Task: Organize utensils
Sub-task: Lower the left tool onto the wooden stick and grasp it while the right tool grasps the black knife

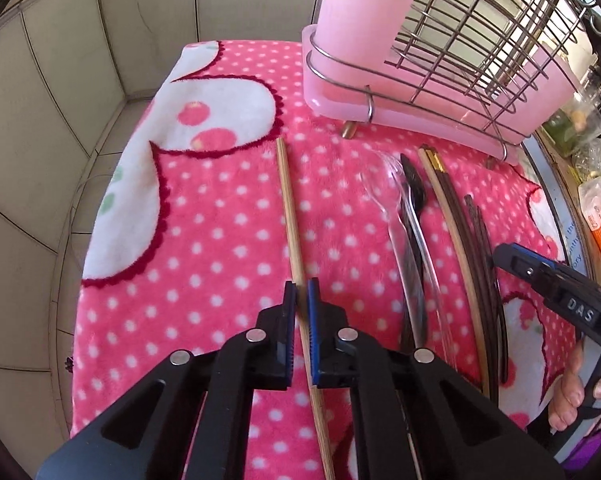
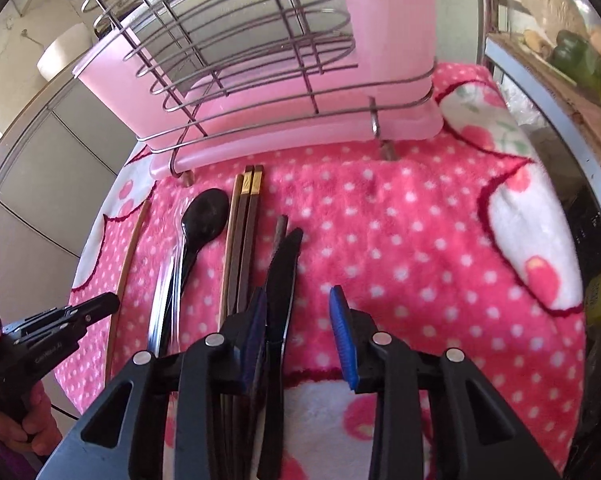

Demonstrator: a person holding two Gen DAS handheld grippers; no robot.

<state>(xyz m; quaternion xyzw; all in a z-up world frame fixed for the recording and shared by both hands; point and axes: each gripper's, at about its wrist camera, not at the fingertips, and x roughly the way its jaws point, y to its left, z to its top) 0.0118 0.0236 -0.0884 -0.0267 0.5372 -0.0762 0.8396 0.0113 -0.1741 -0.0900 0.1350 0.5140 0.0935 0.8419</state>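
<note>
The left gripper (image 1: 301,294) is clamped narrow on a single pale wooden chopstick (image 1: 290,216) lying on the pink polka-dot fleece cloth (image 1: 220,240) at frame centre. Its long axis runs lower right to upper left, far end toward the pink-trayed wire drying rack (image 1: 452,60). Lift it level, gripping steadily.

The right gripper (image 2: 298,312) stands part-open astride a black plastic knife (image 2: 282,280), pads not pressing.

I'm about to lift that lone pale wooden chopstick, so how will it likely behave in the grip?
The wooden chopstick looks thin and straight, so probably stiff and light. The left gripper pinches it near one end, so the long free end may droop or pivot. Its narrow, apparently round shaft could roll on the fleece blanket if dropped.
</note>
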